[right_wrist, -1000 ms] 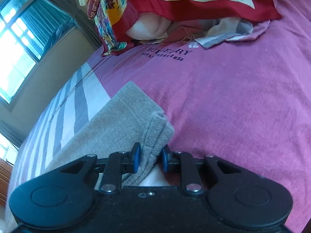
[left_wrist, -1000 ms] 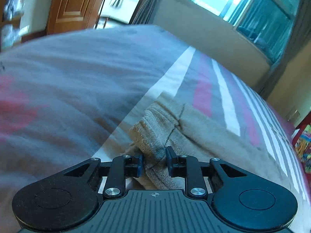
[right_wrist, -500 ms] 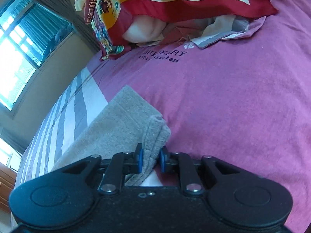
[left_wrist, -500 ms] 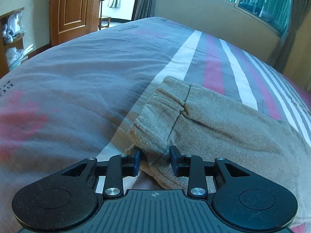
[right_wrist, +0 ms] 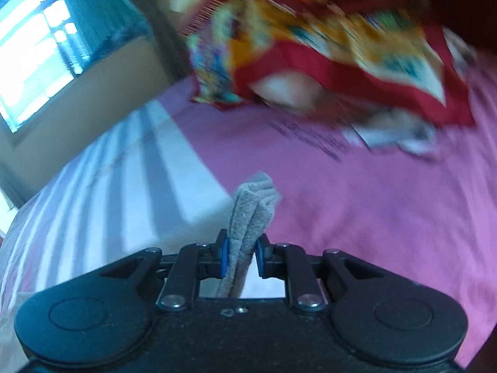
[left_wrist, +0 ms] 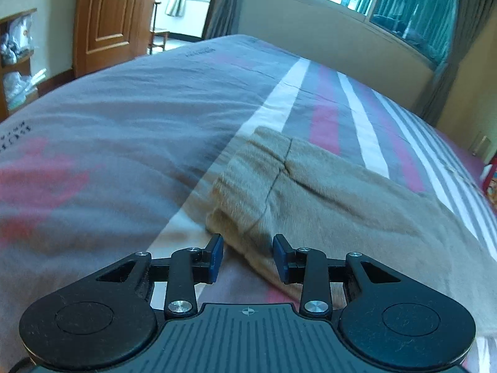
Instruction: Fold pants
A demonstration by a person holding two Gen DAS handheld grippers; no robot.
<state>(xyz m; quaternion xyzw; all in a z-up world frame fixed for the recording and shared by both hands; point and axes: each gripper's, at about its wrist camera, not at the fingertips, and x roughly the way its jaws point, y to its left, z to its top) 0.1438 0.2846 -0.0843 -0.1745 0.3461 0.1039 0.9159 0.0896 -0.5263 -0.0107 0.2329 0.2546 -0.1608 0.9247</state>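
Beige-grey fleece pants (left_wrist: 326,199) lie flat on the bed, their ribbed waistband end nearest the left wrist camera. My left gripper (left_wrist: 248,256) is open, its jaws standing either side of the waistband's near corner without closing on it. My right gripper (right_wrist: 241,256) is shut on the other end of the pants (right_wrist: 251,211), a folded grey edge that sticks up between the blue pads (right_wrist: 223,256), lifted above the bed.
The bed has a grey, white and pink striped cover (left_wrist: 323,118) and a magenta part (right_wrist: 357,205). A red and yellow patterned pillow (right_wrist: 326,40) with loose cloth lies at the head. A wooden door (left_wrist: 108,21), a window (left_wrist: 403,3) and curtains are beyond.
My left gripper has opened wider and let the waistband drop flat. My right gripper has closed on the pants' end and lifted it, swinging quickly; its view is blurred.
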